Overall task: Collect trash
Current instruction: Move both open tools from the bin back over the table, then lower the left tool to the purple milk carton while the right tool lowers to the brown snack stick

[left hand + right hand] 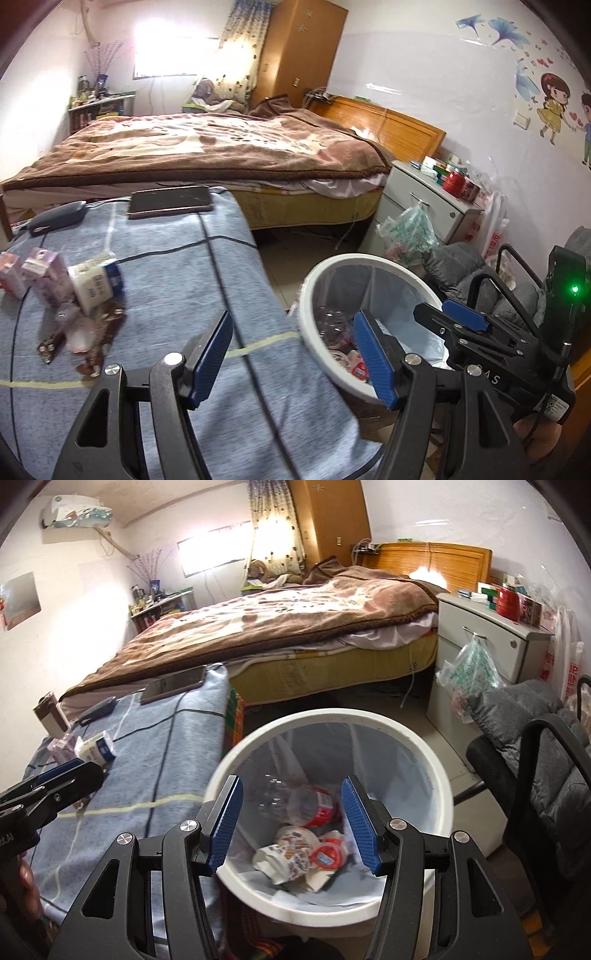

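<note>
The crumpled wrappers [79, 332] and small cartons [98, 282] near the tabletop's [177, 280] left edge look light, crushable; pinch them across their middles. Both the left hand-held gripper [295, 362] and right hand-held gripper [291, 823] are released, empty, the right over the white bin [439, 775].

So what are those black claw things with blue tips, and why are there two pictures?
They are grippers, tongs a person holds, one in each hand. Each carries a camera, so you get two pictures. One looks from the left gripper over a table with a blue cloth, where a white carton, pink cartons, wrappers and a phone lie. The other looks from the right gripper down into a white bin holding a plastic bottle and a paper cup. Both grippers are open and hold nothing.
</note>
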A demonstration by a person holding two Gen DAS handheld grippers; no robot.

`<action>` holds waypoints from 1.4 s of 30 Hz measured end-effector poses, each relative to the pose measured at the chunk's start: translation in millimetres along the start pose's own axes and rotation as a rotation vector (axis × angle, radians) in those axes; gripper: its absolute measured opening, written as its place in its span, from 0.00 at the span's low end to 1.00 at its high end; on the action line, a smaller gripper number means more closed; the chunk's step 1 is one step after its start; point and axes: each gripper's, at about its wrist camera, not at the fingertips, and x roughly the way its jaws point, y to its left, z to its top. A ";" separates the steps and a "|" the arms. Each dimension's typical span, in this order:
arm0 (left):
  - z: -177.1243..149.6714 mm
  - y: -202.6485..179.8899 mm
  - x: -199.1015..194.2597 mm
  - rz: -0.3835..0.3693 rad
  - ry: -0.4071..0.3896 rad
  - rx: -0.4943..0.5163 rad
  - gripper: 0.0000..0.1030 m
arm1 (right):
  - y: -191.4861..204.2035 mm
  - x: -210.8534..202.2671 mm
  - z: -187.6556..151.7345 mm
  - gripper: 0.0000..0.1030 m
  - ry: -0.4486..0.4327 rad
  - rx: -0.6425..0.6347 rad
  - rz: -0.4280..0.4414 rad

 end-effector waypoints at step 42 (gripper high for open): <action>-14.8 194.4 -60.9 0.303 -0.046 -0.191 0.68 | 159.8 38.8 -1.1 0.56 0.057 -0.237 0.210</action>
